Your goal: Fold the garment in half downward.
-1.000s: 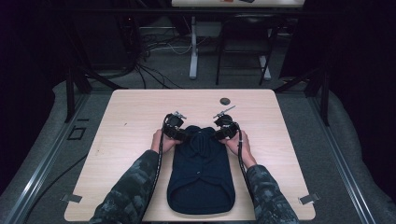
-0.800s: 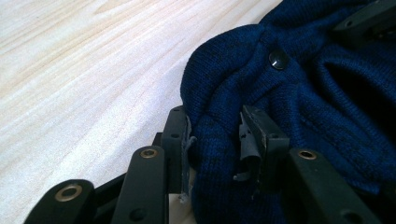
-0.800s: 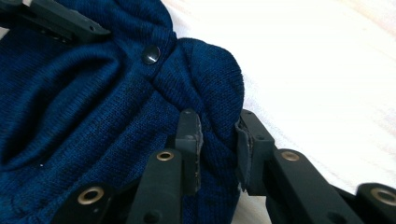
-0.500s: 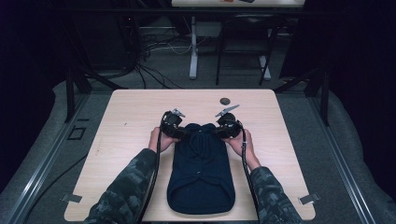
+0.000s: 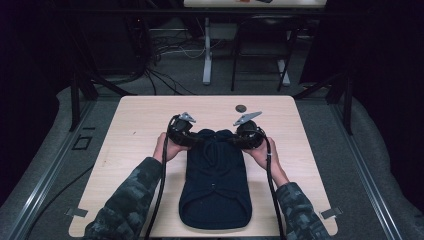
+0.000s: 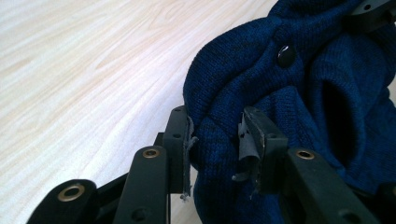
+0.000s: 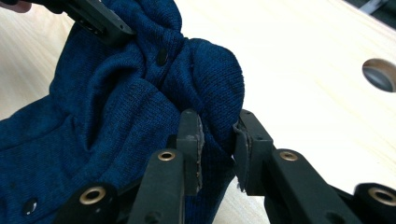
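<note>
A dark blue knitted garment with small dark buttons [image 5: 215,185] lies lengthwise on the wooden table [image 5: 140,125], its far end bunched and raised. My left gripper [image 5: 195,139] is shut on the far left corner of it. In the left gripper view the pads [image 6: 217,126] pinch a fold of the knit [image 6: 289,93]. My right gripper [image 5: 234,141] is shut on the far right corner. In the right gripper view its pads [image 7: 217,128] squeeze the fabric [image 7: 107,116]. The two grippers face each other across the garment's top edge, each held by a hand in a camouflage sleeve.
A small round hole [image 5: 241,107] sits in the table just beyond the right gripper, and in the right gripper view the hole [image 7: 380,74] is at the right edge. Bare wood lies on both sides of the garment. Dark stands and cables are on the floor behind the table.
Both grippers have risen a little with the garment's far corners held, so the far end now lifts off the table and bunches between them.
</note>
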Demonstrator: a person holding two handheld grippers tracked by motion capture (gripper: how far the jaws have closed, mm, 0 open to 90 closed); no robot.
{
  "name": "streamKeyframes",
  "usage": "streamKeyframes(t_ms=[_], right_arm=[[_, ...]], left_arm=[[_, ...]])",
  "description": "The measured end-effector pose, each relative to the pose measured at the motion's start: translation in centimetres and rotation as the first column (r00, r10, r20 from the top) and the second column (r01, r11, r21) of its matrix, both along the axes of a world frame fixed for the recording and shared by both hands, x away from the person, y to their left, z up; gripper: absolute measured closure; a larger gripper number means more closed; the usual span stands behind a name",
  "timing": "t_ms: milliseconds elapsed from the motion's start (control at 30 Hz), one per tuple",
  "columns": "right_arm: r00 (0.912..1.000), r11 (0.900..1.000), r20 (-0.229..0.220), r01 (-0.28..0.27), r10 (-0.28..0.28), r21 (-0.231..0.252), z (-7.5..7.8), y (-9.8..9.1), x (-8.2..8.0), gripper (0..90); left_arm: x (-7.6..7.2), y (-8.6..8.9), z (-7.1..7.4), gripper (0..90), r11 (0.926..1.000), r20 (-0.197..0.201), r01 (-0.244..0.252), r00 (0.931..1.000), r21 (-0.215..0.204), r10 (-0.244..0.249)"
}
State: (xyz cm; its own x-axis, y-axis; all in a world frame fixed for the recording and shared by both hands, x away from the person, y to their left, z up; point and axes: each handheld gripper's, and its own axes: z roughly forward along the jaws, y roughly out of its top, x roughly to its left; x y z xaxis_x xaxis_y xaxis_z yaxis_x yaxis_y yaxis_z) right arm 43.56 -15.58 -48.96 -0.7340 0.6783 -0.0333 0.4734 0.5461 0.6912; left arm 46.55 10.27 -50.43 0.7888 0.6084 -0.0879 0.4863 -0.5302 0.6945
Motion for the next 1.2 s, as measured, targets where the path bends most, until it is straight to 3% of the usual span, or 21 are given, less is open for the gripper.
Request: streamKeyframes(t_ms=[200, 500, 867, 1100, 1200], right_arm=[[0.9995, 0.9999, 0.028, -0.01, 0.01, 0.006, 0.8, -0.3, -0.8, 73.8], [0.9973, 0.9997, 0.071, -0.02, 0.019, 0.011, 1.8, -0.8, -1.7, 73.8], [0.9937, 0.9995, 0.108, -0.029, 0.027, 0.012, 2.7, -1.1, -2.4, 73.8], [0.991, 0.9993, 0.13, -0.035, 0.033, 0.015, 3.6, -1.5, -2.7, 73.8], [0.9898, 0.9992, 0.138, -0.037, 0.035, 0.013, 3.9, -1.6, -2.8, 73.7]], left_arm=[[-0.5, 0.0, 0.8, 65.9, 0.9998, 0.017, 0.018, 0.9997, -0.013, -0.018], [-1.5, -0.2, 2.0, 65.8, 0.9991, 0.076, 0.043, 0.9962, -0.002, -0.043], [-2.0, -0.4, 3.2, 65.8, 0.9979, 0.104, 0.064, 0.9925, 0.007, -0.064], [-2.3, -0.6, 4.3, 67.5, 0.9963, 0.14, 0.085, 0.9865, 0.008, -0.085], [-2.5, -0.7, 4.8, 67.6, 0.9951, 0.17, 0.092, 0.9806, 0.037, -0.097]])
